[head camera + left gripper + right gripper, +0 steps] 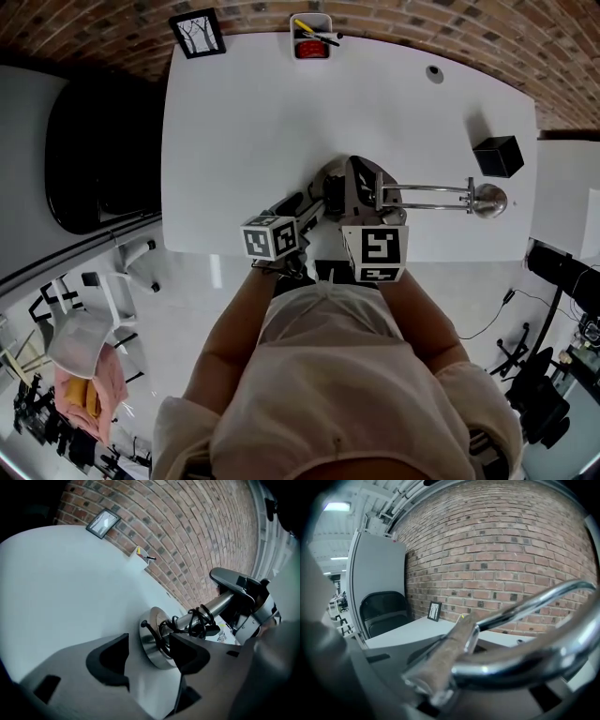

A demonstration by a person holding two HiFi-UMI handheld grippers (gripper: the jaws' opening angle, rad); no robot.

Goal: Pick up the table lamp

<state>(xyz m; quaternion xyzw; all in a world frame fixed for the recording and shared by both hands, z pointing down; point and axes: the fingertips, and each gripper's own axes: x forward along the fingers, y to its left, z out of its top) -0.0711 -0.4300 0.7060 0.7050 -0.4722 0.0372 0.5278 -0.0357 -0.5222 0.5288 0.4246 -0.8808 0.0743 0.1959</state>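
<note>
At the near edge of the desk [244, 122], the left tool [149, 656], spread and empty, faced the round base [152, 639] of the table lamp [436, 195] just ahead, while the right tool [366, 192] beside it pinched the chrome arm [525, 606], which ran rightward to the head [488, 200].
</note>
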